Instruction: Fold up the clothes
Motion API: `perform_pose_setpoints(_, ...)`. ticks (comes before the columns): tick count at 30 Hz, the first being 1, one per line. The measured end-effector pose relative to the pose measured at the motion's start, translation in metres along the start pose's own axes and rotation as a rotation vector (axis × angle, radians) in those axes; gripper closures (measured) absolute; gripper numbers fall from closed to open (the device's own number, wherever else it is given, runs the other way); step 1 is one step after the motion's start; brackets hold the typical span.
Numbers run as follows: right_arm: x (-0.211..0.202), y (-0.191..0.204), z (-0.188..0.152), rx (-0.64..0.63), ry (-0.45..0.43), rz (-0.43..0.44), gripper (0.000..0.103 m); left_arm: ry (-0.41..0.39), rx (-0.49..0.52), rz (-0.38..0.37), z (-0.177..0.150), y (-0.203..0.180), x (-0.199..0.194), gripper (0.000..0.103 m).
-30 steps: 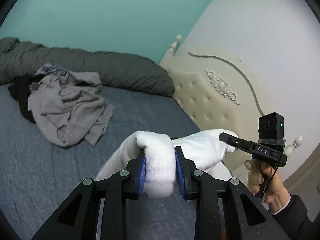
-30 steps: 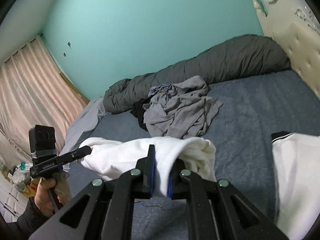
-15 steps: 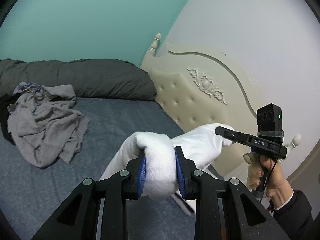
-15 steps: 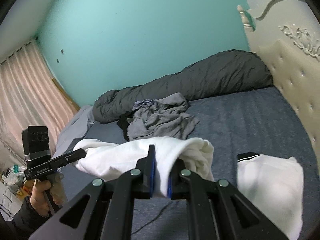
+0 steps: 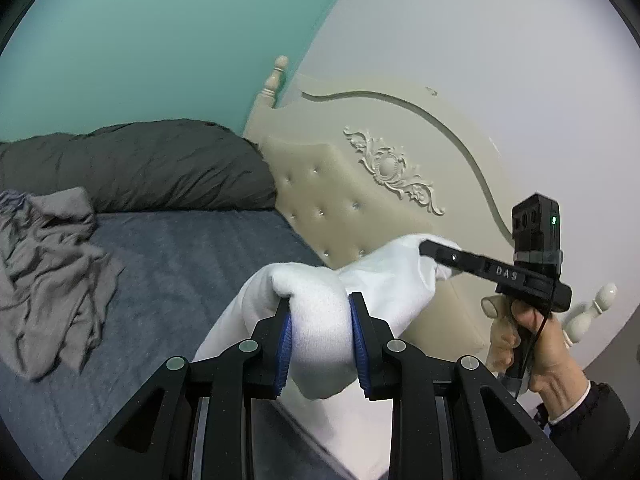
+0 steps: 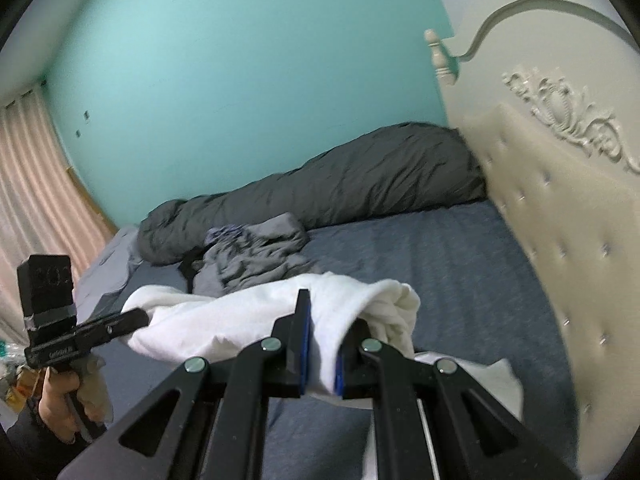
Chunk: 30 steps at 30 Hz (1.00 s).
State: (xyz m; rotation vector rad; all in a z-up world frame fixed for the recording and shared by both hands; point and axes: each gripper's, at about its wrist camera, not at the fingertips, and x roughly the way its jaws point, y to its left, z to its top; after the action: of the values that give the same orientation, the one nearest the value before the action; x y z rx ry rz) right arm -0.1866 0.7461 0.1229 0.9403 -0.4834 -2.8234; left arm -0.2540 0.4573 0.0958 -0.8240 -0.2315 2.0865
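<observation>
1. The left gripper (image 5: 320,340) is squeezed tight on a thick roll of the white garment (image 5: 384,280), with blue pads on both sides of it.
2. The right gripper (image 6: 322,344) pinches another part of the same white garment (image 6: 224,320). The cloth hangs in the air between the two, above the bed (image 6: 440,256).
3. A hand (image 5: 536,344) holds the right gripper's handle; its dark sleeve is cut off at the picture's edge.
4. More white cloth (image 6: 492,380) lies under the right gripper, mostly hidden.
5. Farther back lies a gray clothes pile (image 5: 48,272). Something black peeks out beneath it, too hidden to tell.
6. Farthest are the dark duvet (image 5: 152,164) and the cream headboard (image 5: 360,184).
</observation>
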Motion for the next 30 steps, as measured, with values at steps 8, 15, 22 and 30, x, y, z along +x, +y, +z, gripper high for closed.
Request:
perform_pose_setpoints(8, 0.006, -0.068, 0.029, -0.024, -0.016, -0.093, 0.095, 0.012, 0.002, -0.020, 0.008, -0.016, 0.085, 0.074)
perform_pose_setpoints(15, 0.021, -0.143, -0.028, 0.047, 0.068, -0.147, 0.094, 0.161, -0.030, -0.043, -0.064, -0.023, 0.154, 0.074)
perform_pose_setpoints(22, -0.002, -0.170, -0.114, 0.107, 0.123, -0.075, 0.094, 0.233, -0.007, -0.071, -0.129, -0.046, 0.145, 0.074)
perform_pose_setpoints(30, -0.027, -0.182, -0.190, 0.179, 0.200, -0.047, 0.094, 0.296, -0.042, -0.062, -0.189, -0.060, 0.143, 0.074)
